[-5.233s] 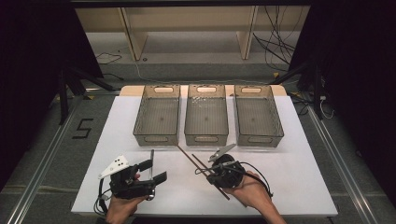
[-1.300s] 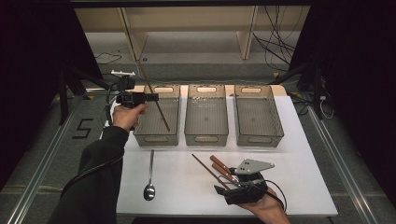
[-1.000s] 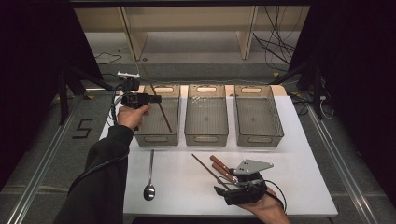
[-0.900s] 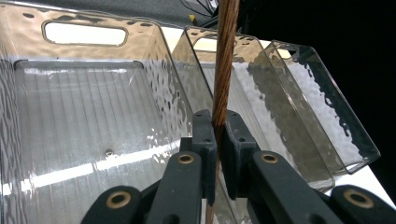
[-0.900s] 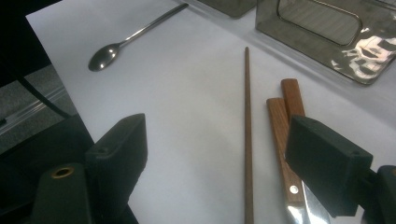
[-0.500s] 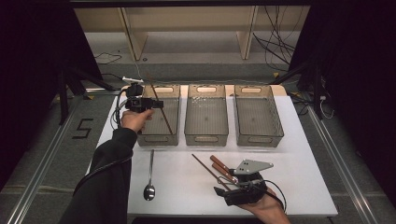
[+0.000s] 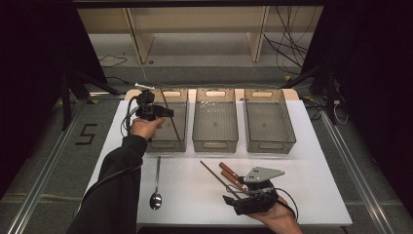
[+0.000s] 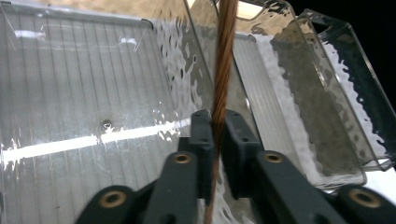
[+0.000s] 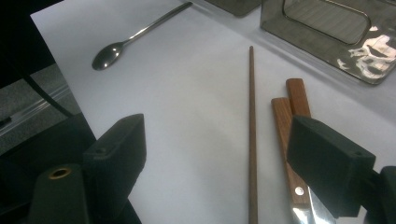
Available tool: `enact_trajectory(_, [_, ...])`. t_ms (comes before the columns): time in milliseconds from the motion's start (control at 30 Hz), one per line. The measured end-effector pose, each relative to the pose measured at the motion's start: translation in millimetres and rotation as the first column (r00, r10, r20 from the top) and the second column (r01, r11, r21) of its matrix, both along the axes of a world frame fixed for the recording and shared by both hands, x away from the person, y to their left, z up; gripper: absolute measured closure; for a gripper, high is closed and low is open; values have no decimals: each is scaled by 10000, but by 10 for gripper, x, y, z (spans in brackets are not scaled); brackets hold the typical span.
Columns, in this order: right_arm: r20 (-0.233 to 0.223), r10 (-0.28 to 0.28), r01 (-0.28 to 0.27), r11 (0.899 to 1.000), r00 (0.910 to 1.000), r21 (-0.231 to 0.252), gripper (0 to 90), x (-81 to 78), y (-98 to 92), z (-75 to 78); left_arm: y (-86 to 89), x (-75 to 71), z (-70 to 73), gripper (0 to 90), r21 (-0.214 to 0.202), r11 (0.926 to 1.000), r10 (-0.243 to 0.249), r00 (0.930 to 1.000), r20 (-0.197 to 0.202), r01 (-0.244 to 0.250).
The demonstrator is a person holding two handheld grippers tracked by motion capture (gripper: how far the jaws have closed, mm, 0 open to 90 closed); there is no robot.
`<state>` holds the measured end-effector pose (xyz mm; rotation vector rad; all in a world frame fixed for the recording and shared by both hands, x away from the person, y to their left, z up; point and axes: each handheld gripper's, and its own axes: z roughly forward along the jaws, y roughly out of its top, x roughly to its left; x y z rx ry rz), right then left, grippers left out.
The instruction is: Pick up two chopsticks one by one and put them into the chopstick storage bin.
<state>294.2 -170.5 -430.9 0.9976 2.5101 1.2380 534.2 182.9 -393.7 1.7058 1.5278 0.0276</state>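
Note:
My left gripper [image 7: 163,113] hangs over the left clear bin [image 7: 165,146], with a brown chopstick [image 7: 170,117] slanting down into that bin. In the left gripper view the chopstick [image 8: 223,60] runs between the two black pads of the gripper [image 8: 217,119]. The jaws have just been opening, though the pads still touch the stick. My right gripper [image 7: 233,197] rests low near the table's front edge. Its jaws [image 9: 215,154] stand wide open with nothing held. A second chopstick [image 9: 251,116] and two wooden-handled knives [image 9: 286,116] lie on the table in front of it.
A steel spoon [image 7: 156,185] lies on the white table top left of centre. The middle bin [image 7: 215,141] and the right bin [image 7: 270,141] stand side by side at the back. The person's left sleeve reaches up the left side.
The left hand has carried the chopstick a little to the right and lower over the left bin. The right hand has stayed where it was.

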Motion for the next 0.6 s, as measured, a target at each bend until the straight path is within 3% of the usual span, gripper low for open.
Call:
enact_trajectory(233, [1, 47, -47, 10000, 10000, -6, 208, 2, -2, 2, -30, 23, -22, 556, 356, 9991, 256, 9993, -289, -246])
enact_trajectory(367, [16, 50, -50, 10000, 10000, -5, 209, 1, -4, 6, -5, 0, 7, 439, 172, 9994, 302, 9990, -316, -297])
enact_trajectory(567, [-82, -67, 66, 9999, 9999, -127, 212, 25, -14, 10, 23, -103, 128, 307, -70, 9998, 208, 9996, 179, -207])
enact_trajectory(600, [-160, -90, 86, 9997, 9998, -214, 216, 34, -14, 10, 22, -172, 208, 290, -90, 9999, 90, 9991, 409, -86])
